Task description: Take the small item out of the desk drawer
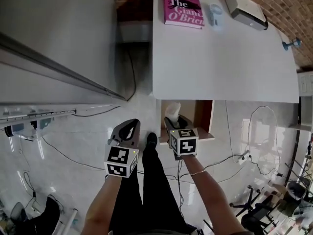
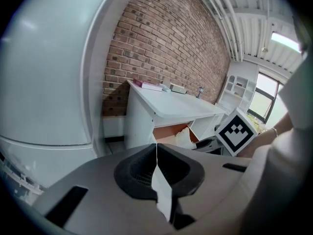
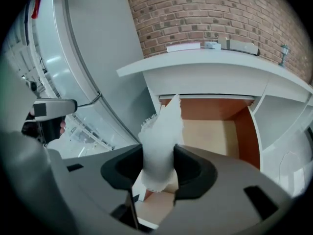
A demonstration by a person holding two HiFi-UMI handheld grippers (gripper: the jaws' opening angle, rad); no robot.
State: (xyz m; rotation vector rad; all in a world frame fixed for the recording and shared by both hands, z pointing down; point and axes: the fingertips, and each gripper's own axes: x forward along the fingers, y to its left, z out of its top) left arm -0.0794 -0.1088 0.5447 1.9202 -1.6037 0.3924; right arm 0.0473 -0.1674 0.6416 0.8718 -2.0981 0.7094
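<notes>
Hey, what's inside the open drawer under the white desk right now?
The drawer shows only a bare wooden floor and reddish walls. Its near left corner is covered by the white crumpled item gripped in the right gripper, so that part cannot be checked.

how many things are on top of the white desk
4: a pink book at the back, a small pale object beside it, a grey box next, a tiny lamp at the right edge.

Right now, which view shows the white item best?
The right gripper view: the white item sits centred, pinched between the jaws. The head view shows only its top; the left gripper view, a small distant patch.
</notes>
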